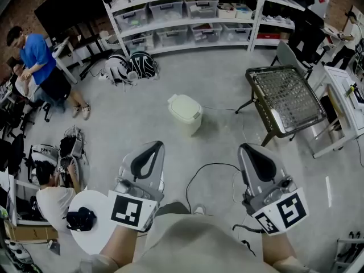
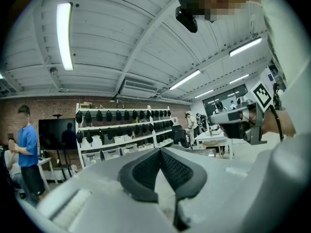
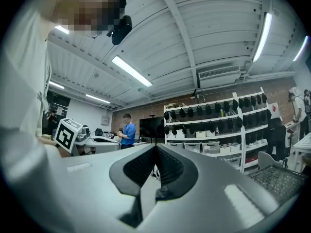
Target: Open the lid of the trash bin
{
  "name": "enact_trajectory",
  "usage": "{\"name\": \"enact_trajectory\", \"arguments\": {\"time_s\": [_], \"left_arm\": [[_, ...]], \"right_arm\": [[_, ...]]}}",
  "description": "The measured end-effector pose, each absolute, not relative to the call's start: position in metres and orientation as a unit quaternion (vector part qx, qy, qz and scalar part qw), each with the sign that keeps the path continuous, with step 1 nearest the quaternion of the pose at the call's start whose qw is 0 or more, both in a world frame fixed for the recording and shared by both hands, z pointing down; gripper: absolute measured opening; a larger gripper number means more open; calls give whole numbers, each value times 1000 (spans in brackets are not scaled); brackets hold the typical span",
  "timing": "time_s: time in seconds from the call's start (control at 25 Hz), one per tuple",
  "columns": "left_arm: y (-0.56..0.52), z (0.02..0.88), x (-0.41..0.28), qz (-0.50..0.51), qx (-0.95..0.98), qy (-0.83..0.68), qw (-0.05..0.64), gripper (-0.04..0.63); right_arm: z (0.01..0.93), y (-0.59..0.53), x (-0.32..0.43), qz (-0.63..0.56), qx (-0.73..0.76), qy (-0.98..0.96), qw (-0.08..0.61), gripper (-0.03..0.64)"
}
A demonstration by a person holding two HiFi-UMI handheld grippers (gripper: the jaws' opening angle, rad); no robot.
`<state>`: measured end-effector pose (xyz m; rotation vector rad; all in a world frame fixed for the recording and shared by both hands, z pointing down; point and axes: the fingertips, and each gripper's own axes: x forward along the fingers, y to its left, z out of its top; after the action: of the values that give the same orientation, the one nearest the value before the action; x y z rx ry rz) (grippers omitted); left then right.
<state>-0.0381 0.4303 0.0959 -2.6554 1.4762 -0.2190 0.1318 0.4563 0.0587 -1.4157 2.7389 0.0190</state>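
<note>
The left gripper (image 1: 153, 147) has its two jaws pressed together at the tips, and nothing is between them. The right gripper (image 1: 248, 148) is the same, closed and empty. In the left gripper view and the right gripper view both point out into the room, not down at any object.

The trash bin (image 1: 186, 121) stands upright on the floor (image 1: 142, 129), well apart from both grippers and in front of them, roughly midway between their lines. A black cable (image 1: 196, 175) lies on the floor on the near side of the bin. A wire rack (image 1: 287, 98) stands to the right of the bin, and the shelves (image 1: 187, 21) are far behind it.

The lid (image 1: 184, 107) is down. It is a rounded rectangle, and its long axis runs from the far left to the near right in the head view. I cannot tell which side has the hinge.

The bin seems to be small, of pale plastic, so I judge it light and smooth. It may slide or tip if the lid is pulled hard. The lid looks stiff, so the best hold is probably its free edge, pinched with one gripper, while the other steadies the body.
</note>
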Motion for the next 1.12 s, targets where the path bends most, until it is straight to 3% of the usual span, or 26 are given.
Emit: {"name": "enact_trajectory", "arguments": {"time_s": [0.6,1.12], "left_arm": [[395,103,-14,-79,-878,468,69,3],[244,116,-50,-76,-889,450,45,2]], "right_arm": [[80,419,151,-7,-463,885,36,3],[97,277,107,-33,-475,880,-3,3]]}}
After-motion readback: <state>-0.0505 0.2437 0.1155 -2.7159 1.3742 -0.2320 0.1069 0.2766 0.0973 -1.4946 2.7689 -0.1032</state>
